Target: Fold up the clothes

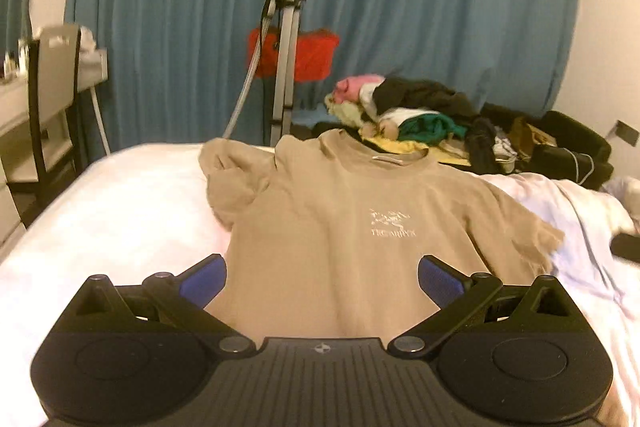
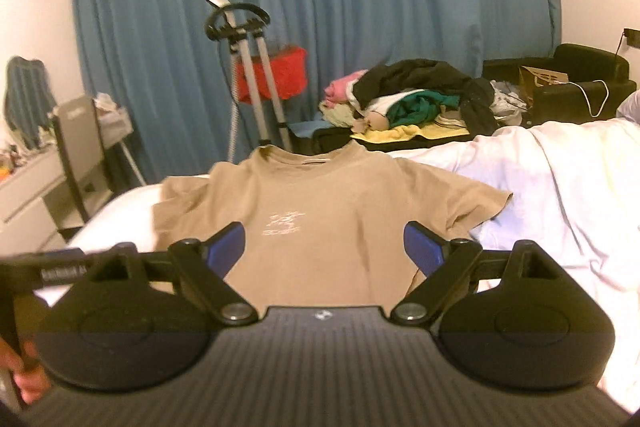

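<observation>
A tan T-shirt (image 1: 344, 227) with a pale chest logo lies spread face up on the white bed (image 1: 120, 211), collar at the far end. Its left sleeve is bunched, its right sleeve lies out flat. My left gripper (image 1: 322, 279) is open and empty, hovering above the shirt's near hem. The shirt also shows in the right wrist view (image 2: 320, 211). My right gripper (image 2: 324, 247) is open and empty over the shirt's lower half. The left gripper's body (image 2: 60, 267) shows at the left edge of the right wrist view.
A heap of mixed clothes (image 1: 412, 111) sits beyond the shirt's collar. A garment steamer stand (image 1: 284, 59) and a red item (image 1: 312, 55) stand before blue curtains. A chair and desk (image 1: 44, 99) are at the left. A rumpled white duvet (image 2: 560, 195) lies at the right.
</observation>
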Motion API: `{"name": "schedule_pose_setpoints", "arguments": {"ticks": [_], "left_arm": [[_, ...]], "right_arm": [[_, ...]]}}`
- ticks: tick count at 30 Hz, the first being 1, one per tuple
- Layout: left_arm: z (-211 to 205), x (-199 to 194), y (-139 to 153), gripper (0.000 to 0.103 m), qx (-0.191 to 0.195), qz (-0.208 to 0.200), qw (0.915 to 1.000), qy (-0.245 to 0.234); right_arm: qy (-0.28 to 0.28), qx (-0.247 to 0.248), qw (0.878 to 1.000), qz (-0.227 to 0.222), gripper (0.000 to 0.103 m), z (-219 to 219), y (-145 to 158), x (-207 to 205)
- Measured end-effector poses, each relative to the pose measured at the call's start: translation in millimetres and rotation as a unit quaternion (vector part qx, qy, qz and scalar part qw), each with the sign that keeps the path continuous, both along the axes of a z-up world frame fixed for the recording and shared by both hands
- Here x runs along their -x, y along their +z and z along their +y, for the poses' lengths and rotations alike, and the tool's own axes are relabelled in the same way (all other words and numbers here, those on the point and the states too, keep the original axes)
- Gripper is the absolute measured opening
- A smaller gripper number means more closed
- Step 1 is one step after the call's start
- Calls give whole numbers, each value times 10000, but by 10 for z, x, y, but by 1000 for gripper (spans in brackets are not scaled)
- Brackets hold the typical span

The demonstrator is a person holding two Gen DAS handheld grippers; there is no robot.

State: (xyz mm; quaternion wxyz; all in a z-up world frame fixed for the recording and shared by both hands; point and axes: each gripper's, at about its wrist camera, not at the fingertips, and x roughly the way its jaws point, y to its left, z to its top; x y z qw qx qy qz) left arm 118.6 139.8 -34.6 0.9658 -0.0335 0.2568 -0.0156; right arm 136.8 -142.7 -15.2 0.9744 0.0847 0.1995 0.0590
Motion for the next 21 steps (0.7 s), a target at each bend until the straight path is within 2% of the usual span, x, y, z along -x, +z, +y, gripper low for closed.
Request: {"name": "schedule_pose_setpoints", "arguments": {"ticks": [4, 8, 15, 21], "left_arm": [[-13, 287, 22, 103, 19, -95, 10000, -4], [64, 403, -53, 103, 394, 14, 9992, 56], [215, 264, -203, 102, 959, 315, 9946, 225], [277, 137, -259, 102, 1207, 471, 9912, 257]], "right_arm": [[37, -55, 9998, -212, 88, 24, 8, 265], [26, -143, 9994, -304, 88, 13, -93, 455], [-103, -526, 9983, -220, 88, -76, -184, 510], [-271, -728, 9970, -6, 88, -115, -300, 448]]}}
